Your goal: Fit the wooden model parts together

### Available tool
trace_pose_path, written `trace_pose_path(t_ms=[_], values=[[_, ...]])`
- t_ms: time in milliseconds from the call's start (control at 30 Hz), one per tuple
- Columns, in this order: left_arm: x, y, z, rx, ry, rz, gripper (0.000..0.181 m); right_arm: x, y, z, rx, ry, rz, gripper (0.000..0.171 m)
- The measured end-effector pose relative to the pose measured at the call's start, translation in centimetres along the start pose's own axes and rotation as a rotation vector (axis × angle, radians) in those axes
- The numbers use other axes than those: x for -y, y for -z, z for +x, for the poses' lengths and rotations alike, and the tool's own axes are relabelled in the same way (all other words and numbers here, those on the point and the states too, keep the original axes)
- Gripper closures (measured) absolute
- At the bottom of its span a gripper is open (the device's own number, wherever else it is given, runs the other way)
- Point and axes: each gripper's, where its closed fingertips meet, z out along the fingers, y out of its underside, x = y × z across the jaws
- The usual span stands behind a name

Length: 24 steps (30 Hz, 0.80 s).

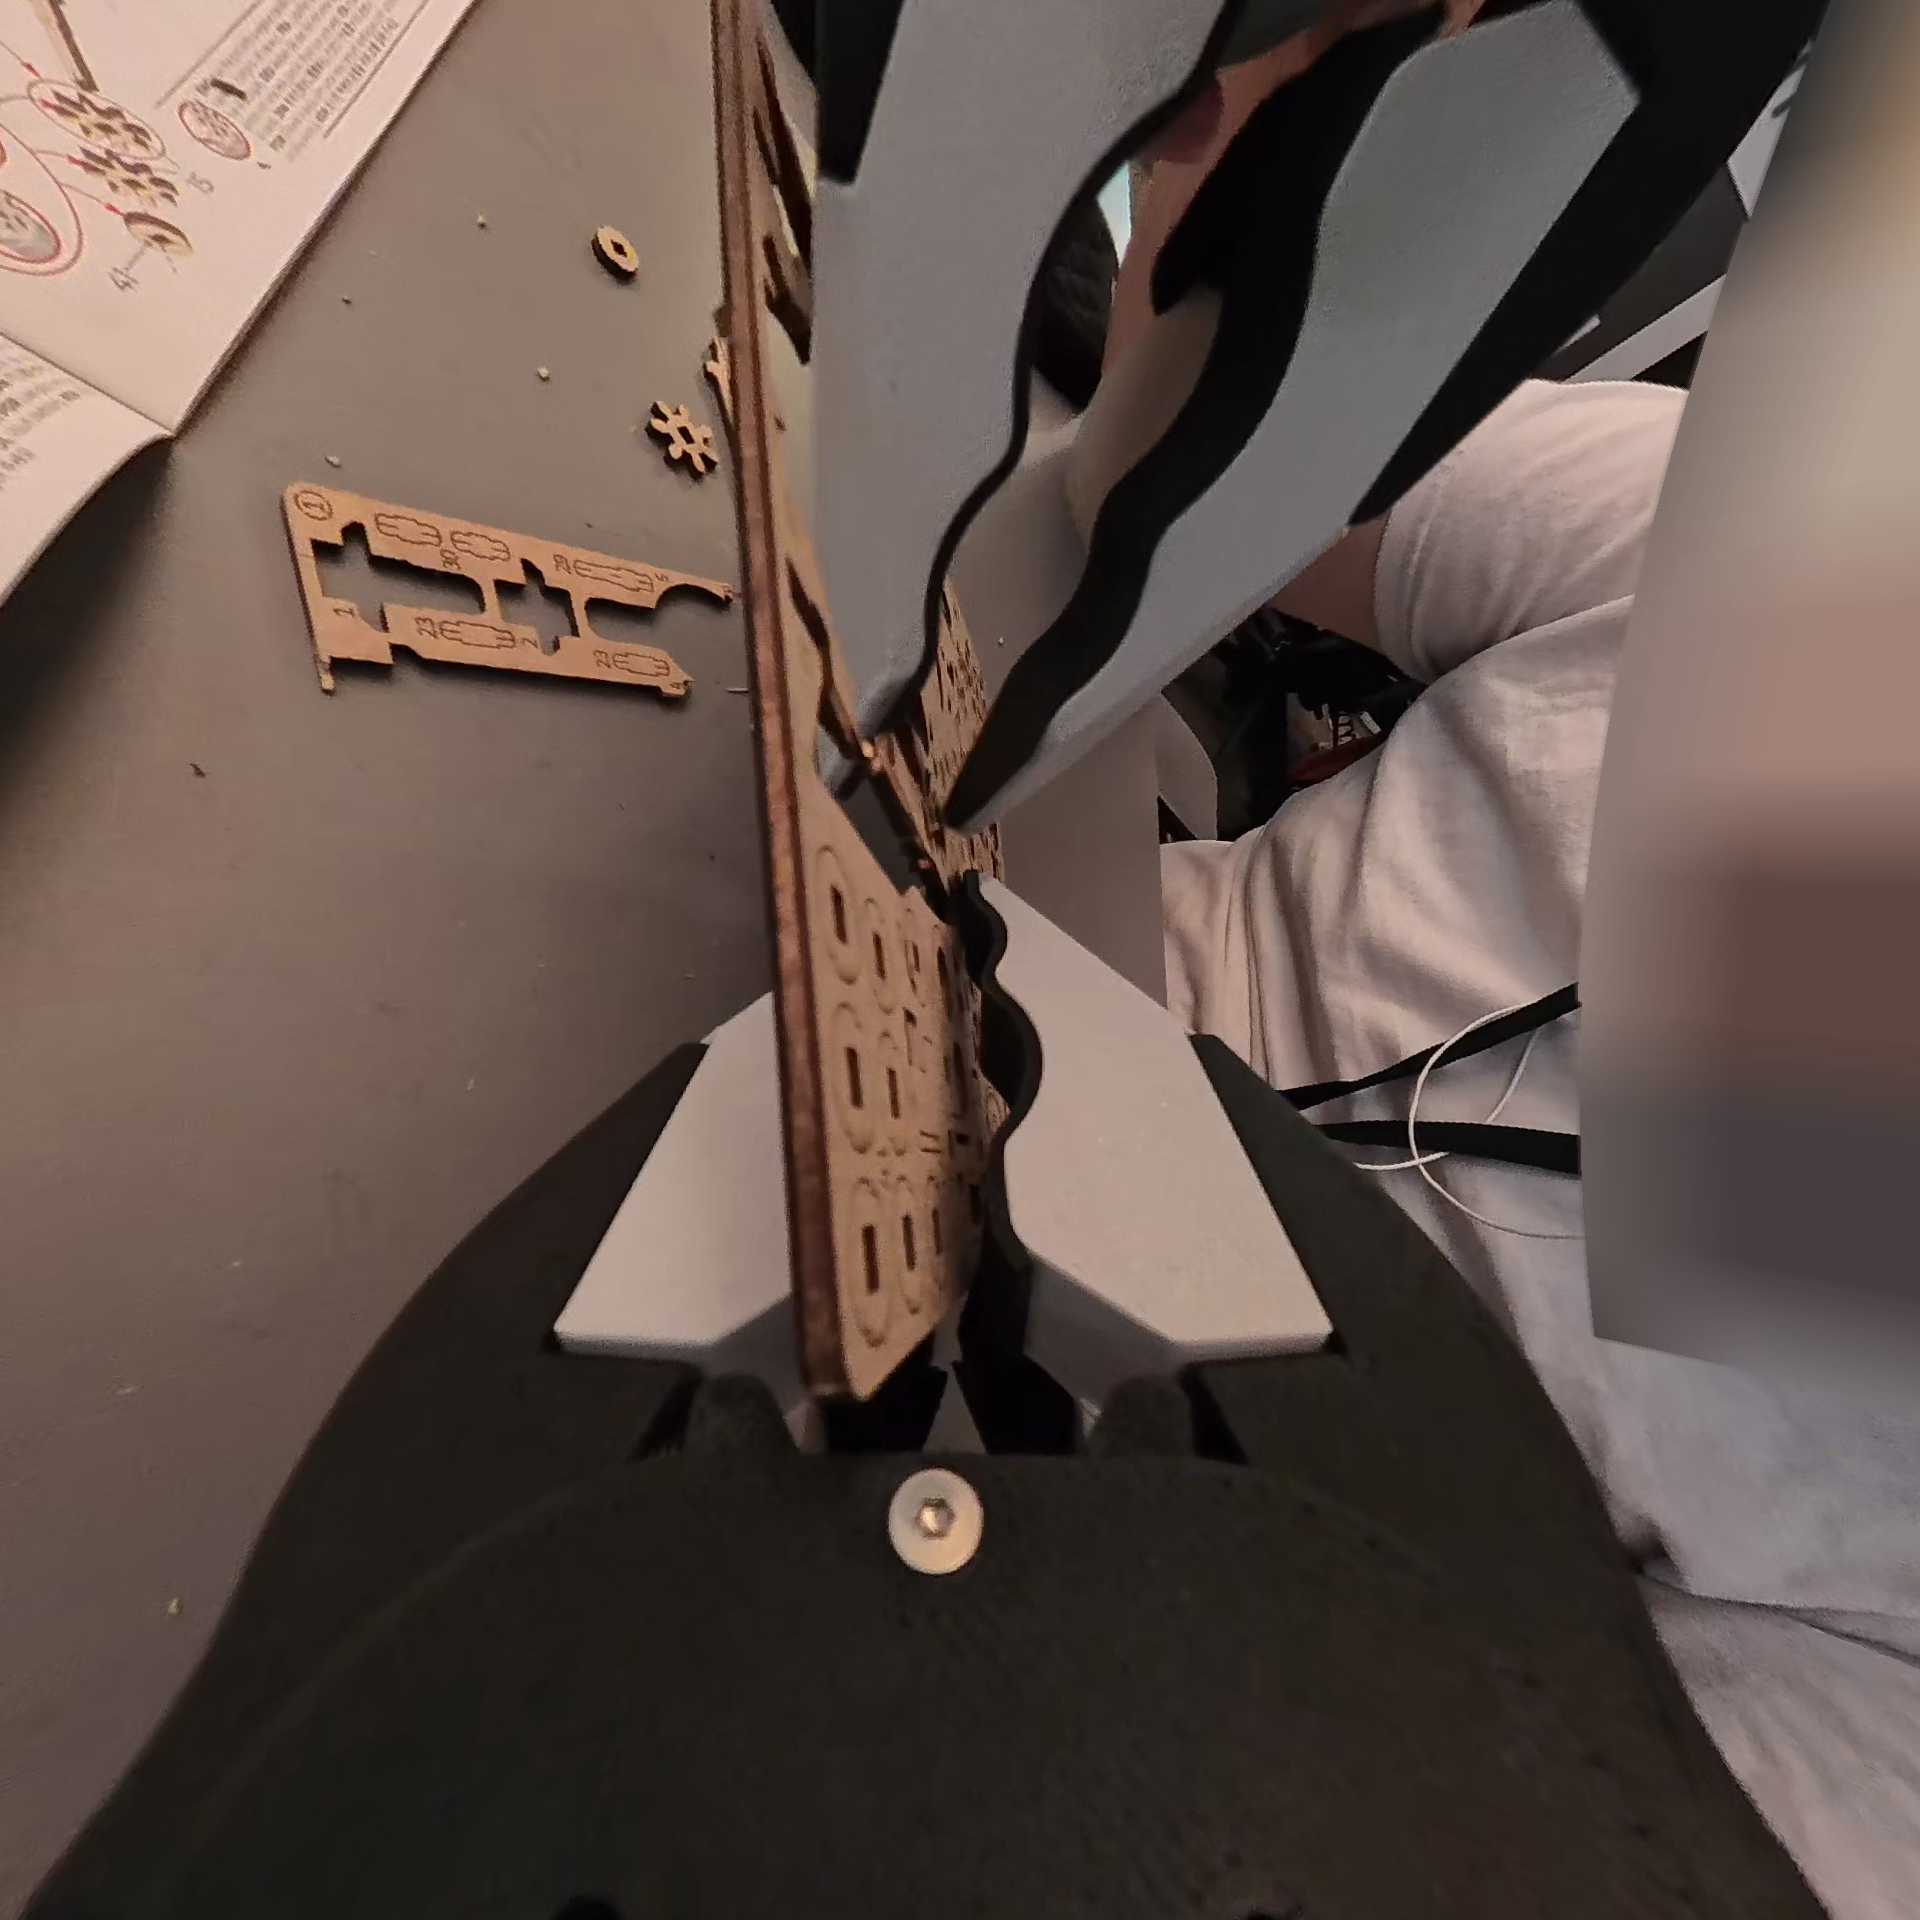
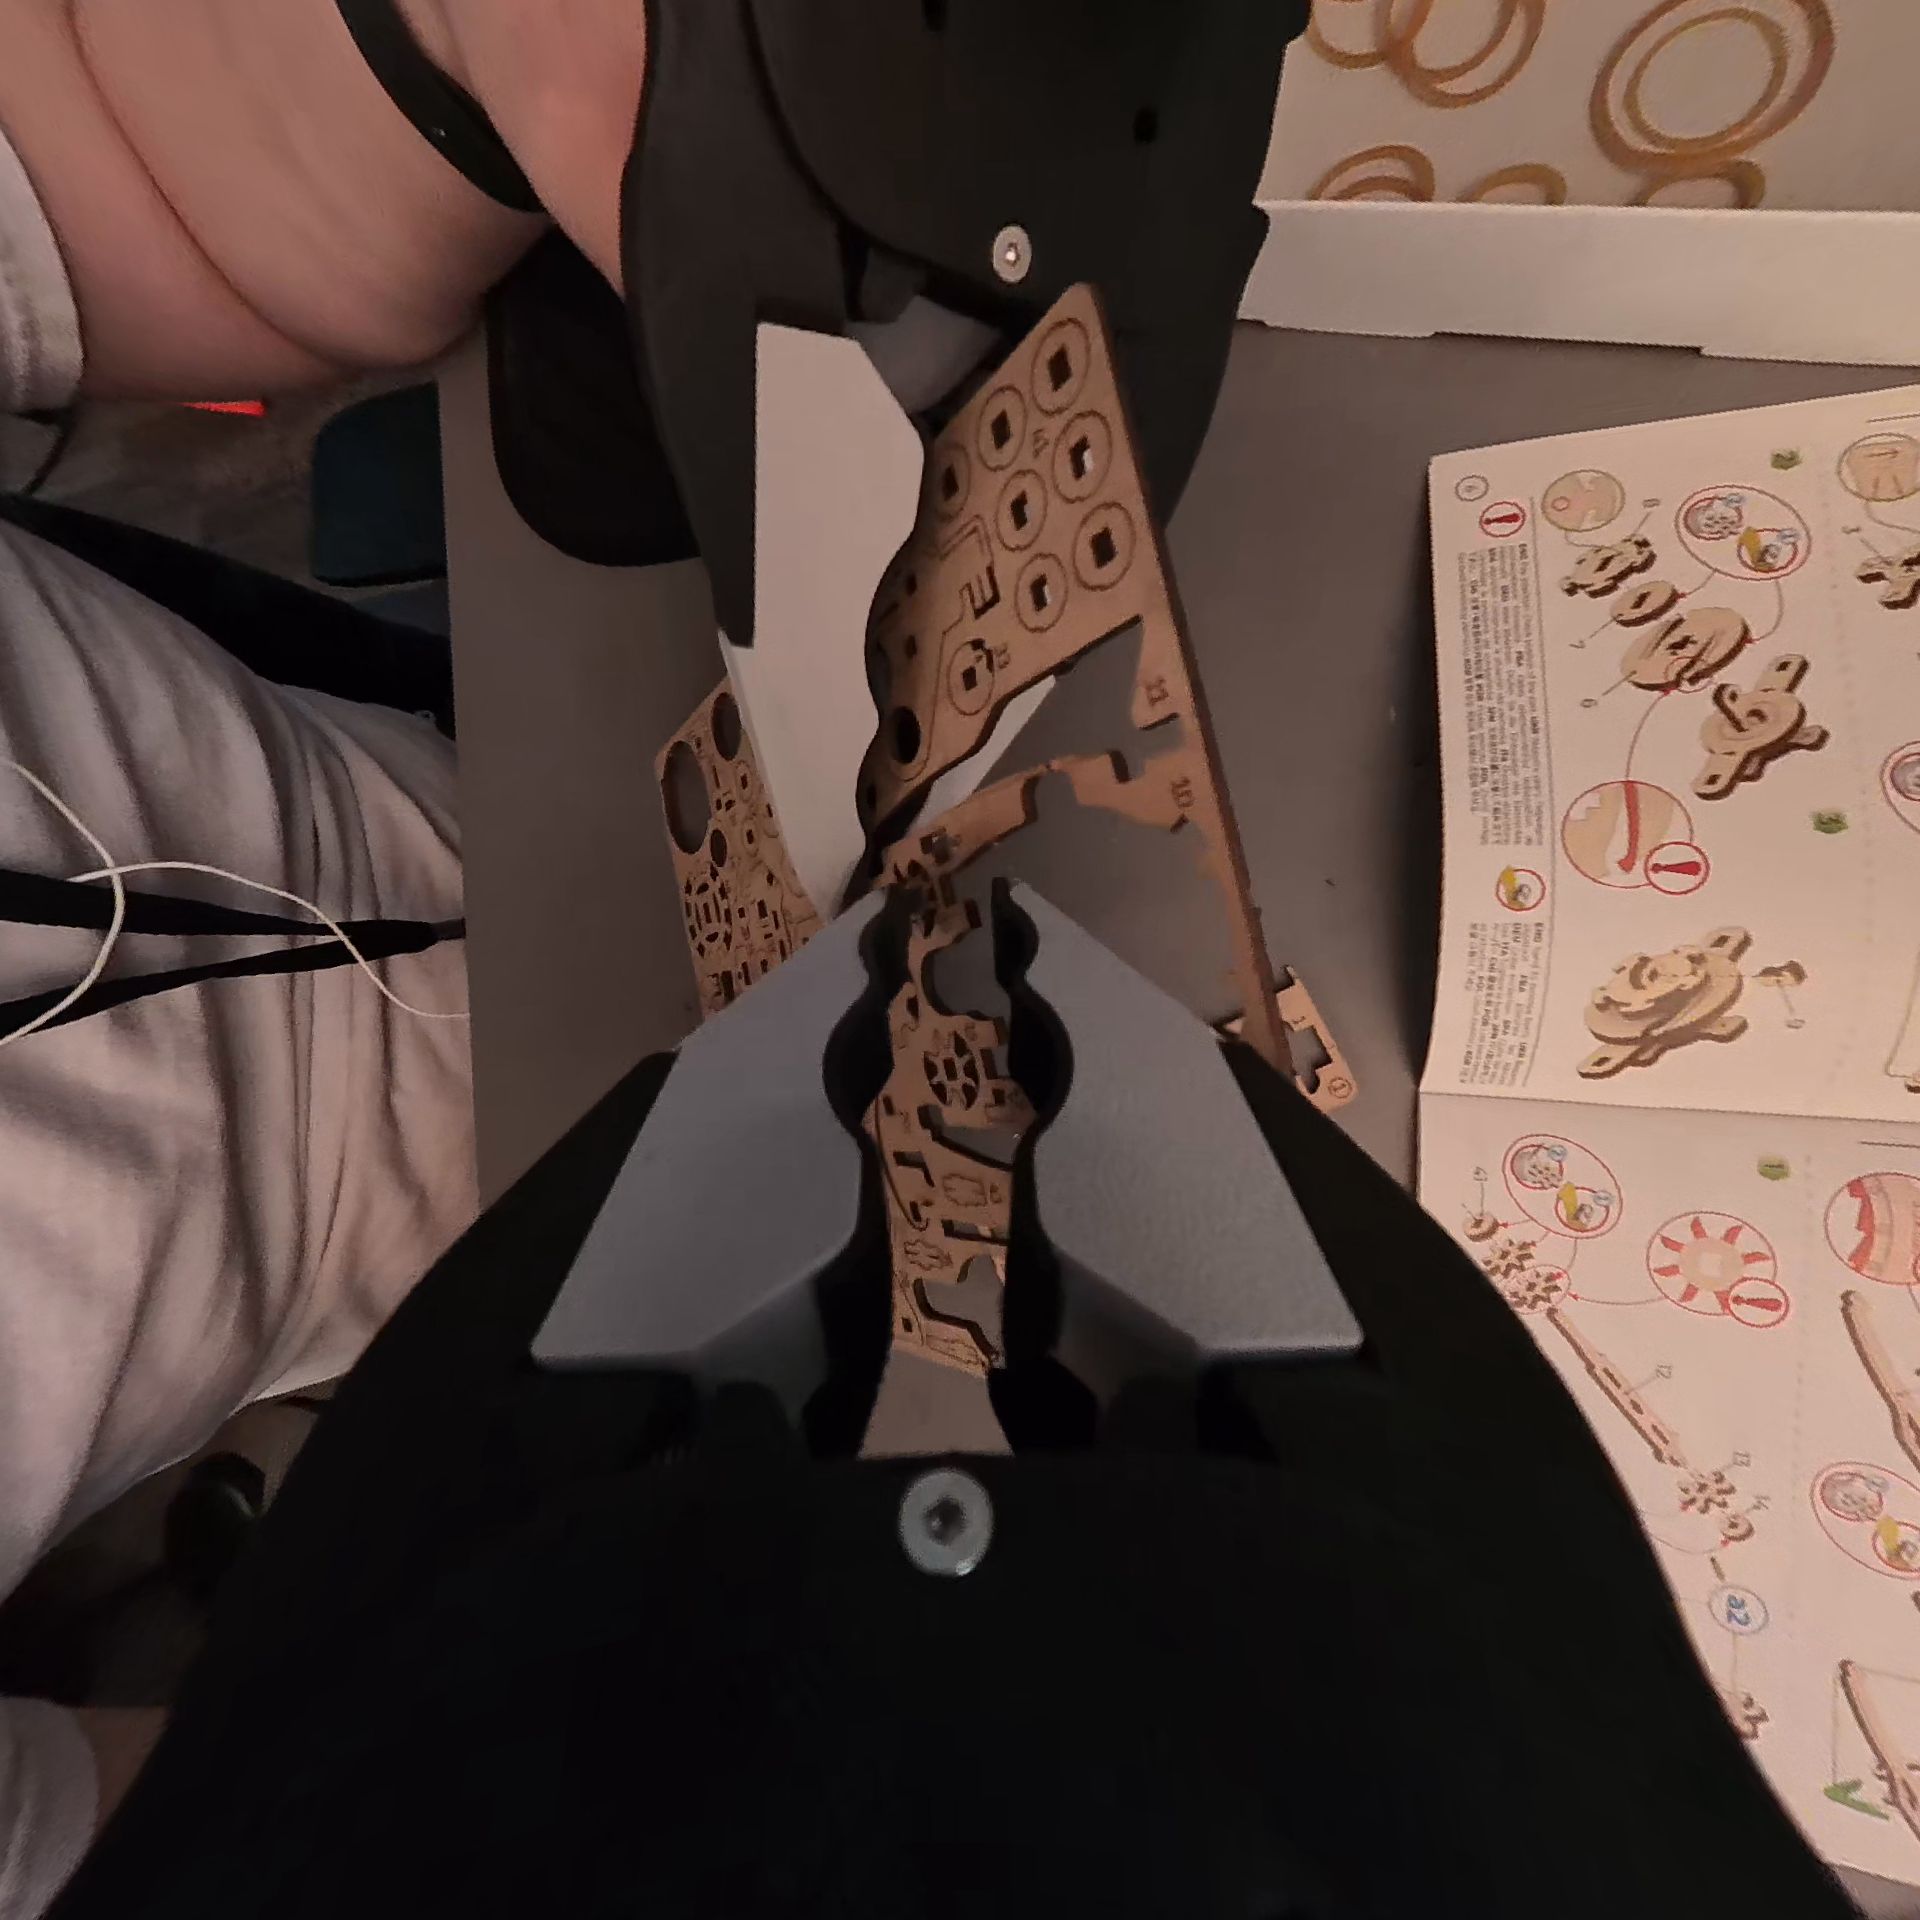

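Clamping a wooden sheet (image 1: 883,1122) edge-on, left tool (image 1: 951,904) pinched tight on its lower end, sheet standing upright above the grey surface (image 1: 364,987). Reaching in from above, right tool (image 1: 914,774), fingers slightly apart, tips touching the sheet's upper cut-out area just past the left tips. Seen from the right tool (image 2: 940,899): gap between fingers straddling the sheet's (image 2: 1049,540) fretted middle. Lying flat nearby: a spent frame (image 1: 488,592), two small gears (image 1: 681,436), an instruction booklet (image 2: 1683,831).
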Motion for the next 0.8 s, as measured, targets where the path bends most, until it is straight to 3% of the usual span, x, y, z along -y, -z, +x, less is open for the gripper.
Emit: trace_pose_path(t_ms=[300,633,800], values=[[-0.6,-0.4,0.2,0.001,0.032,-0.038,0.179,-0.7,-0.9,0.2,-0.149,0.065,-0.120,0.164],[-1.1,0.5,0.6,-0.055,0.018,-0.051,0.181,2.2,4.2,-0.5,-0.125,0.118,0.137,0.160],[-1.4,1.1,0.4,-0.050,0.033,-0.054,0.181,0.7,6.6,0.7,-0.132,0.088,0.154,0.150]])
